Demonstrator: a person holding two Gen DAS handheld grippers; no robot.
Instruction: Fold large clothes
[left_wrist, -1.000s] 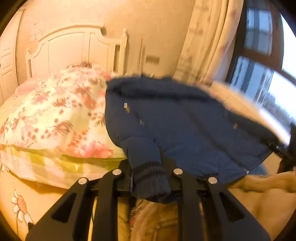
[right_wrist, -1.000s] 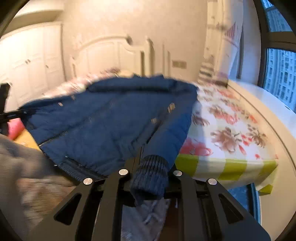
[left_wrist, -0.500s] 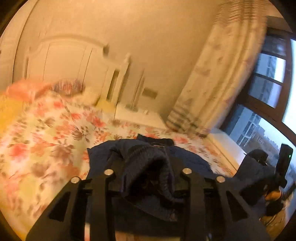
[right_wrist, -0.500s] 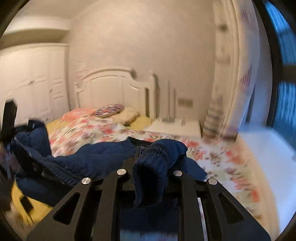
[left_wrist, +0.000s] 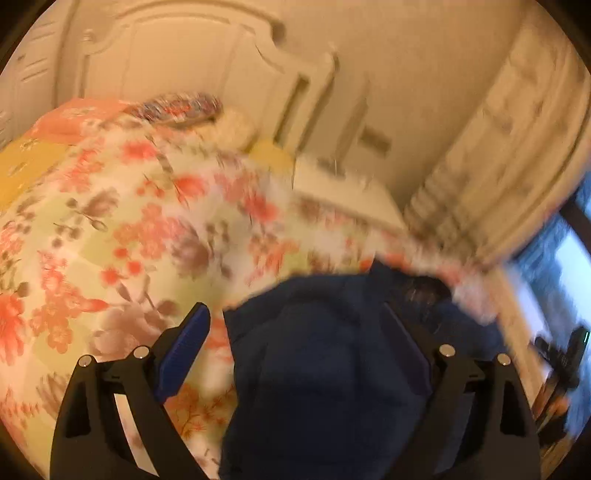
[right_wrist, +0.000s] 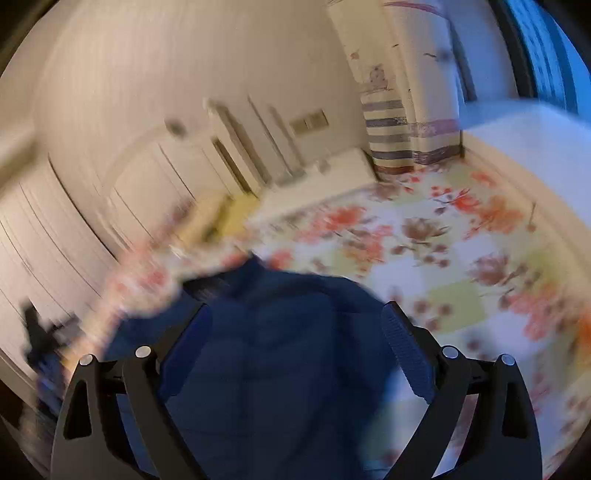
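Between the widely spread fingers of the left claw (left_wrist: 295, 339), a mound of the dark blue jacket (left_wrist: 325, 376) is being framed, with nothing being pinched; the blue pad of the left finger (left_wrist: 183, 354) is standing clear of the cloth, while the right finger is being partly covered by it. Beyond that, the jacket is being carried by the floral quilt (left_wrist: 122, 229) of the bed, with a white headboard (left_wrist: 192, 59) and a pale curtain (left_wrist: 517, 155) being blurred behind it.

Over on the right side, the right claw (right_wrist: 295, 332) is likewise being held wide apart, gripping nothing, and the jacket (right_wrist: 280, 354) is lying bunched between and under its fingers (right_wrist: 404, 354). Past the garment, the floral quilt (right_wrist: 461, 251) is being shown spreading to the right, a striped curtain (right_wrist: 402, 122) is hanging by the window, and the headboard (right_wrist: 192, 173) is being smeared by blur. Whether the fingers are touching the fabric cannot be told.
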